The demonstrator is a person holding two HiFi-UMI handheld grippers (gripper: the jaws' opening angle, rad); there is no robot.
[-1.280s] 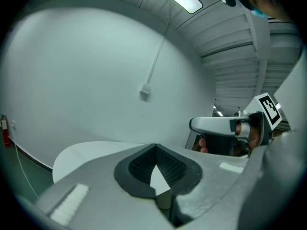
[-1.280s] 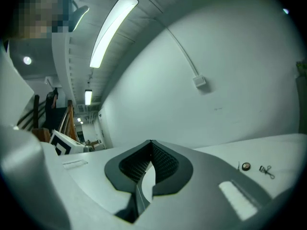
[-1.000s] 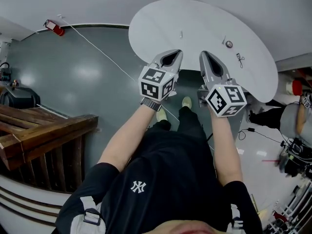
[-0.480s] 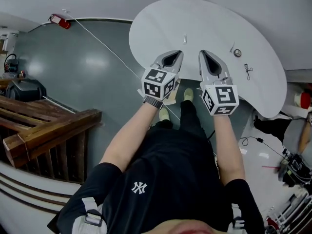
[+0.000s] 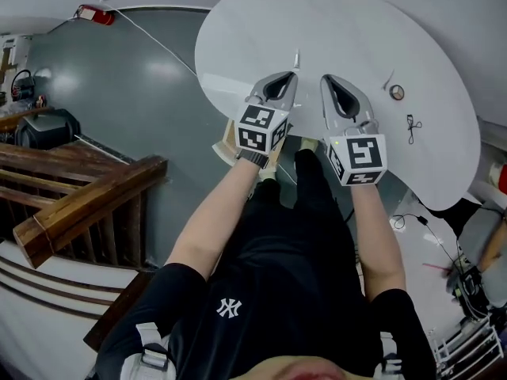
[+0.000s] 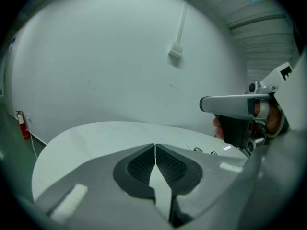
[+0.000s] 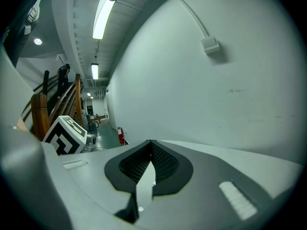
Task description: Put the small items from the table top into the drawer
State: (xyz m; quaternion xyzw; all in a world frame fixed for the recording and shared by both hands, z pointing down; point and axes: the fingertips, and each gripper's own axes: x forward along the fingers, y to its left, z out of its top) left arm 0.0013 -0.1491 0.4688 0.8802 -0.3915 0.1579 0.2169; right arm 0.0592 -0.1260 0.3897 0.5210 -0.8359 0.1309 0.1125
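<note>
A wooden railing is located left of the table. A pale screw, a round disc and a dark wire item are laid on the table. The left gripper and right gripper are held clenched and empty at its near edge.

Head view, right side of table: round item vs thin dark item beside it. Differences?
Shape: the round item is a disc with dark rim and pale centre; the thin dark item is elongated, possibly scissors. Place: the round item lies farther from the person; the thin dark item sits nearer the near edge of the table. Shared: both rest on the table, untouched, right of the right gripper.
</note>
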